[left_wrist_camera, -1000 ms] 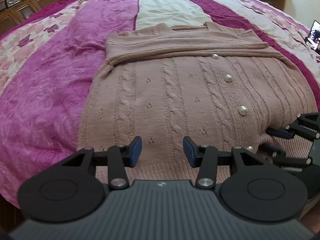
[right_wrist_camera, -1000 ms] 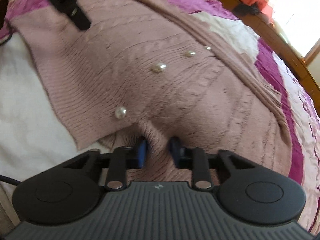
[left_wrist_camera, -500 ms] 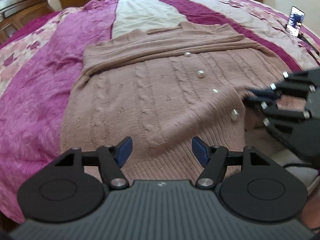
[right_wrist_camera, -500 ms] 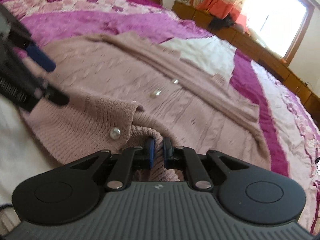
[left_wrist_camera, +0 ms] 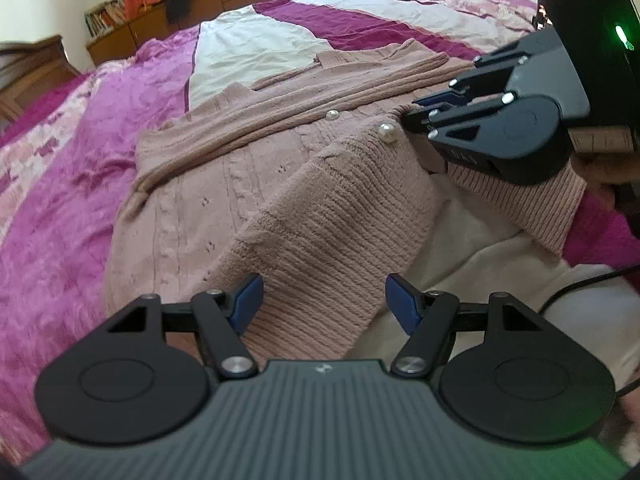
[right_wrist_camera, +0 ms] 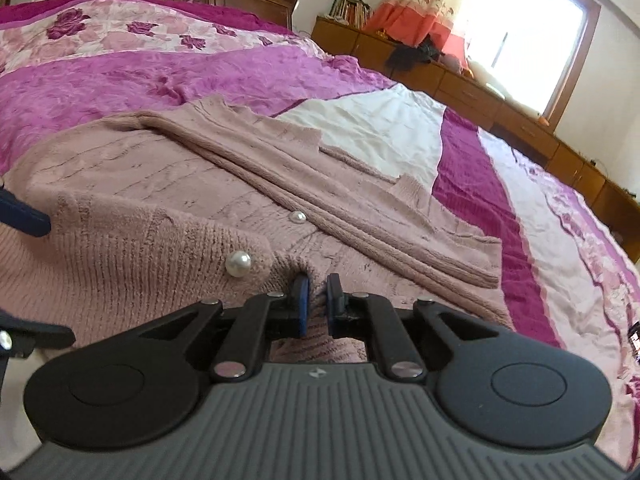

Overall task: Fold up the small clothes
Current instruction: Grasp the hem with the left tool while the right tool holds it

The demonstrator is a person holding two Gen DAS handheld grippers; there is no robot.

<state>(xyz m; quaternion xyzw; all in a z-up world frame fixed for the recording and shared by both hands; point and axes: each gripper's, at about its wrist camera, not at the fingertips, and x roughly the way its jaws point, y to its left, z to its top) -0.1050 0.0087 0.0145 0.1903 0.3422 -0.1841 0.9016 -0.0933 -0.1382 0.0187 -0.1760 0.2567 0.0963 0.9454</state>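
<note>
A dusty-pink knitted cardigan (left_wrist_camera: 224,184) with pearl buttons (left_wrist_camera: 387,133) lies spread on the bed, sleeves folded across its upper part. Its ribbed hem (left_wrist_camera: 332,236) is lifted and doubled over toward the collar. My right gripper (right_wrist_camera: 316,300) is shut on the hem's edge next to a pearl button (right_wrist_camera: 238,264); in the left wrist view it (left_wrist_camera: 416,114) hovers at upper right. My left gripper (left_wrist_camera: 324,304) is open just above the near ribbed hem, nothing between its fingers.
The bed wears a magenta, pink and white striped quilt (left_wrist_camera: 60,216), with white sheet (left_wrist_camera: 472,248) exposed under the lifted hem. Wooden cabinets (right_wrist_camera: 520,128) and a bright window (right_wrist_camera: 532,36) run along the far wall. A cable (left_wrist_camera: 580,284) trails at right.
My right gripper has carried the cardigan's hem up and over toward the collar, exposing the white sheet beneath. My left gripper stayed open and swung to the right along the hem.
</note>
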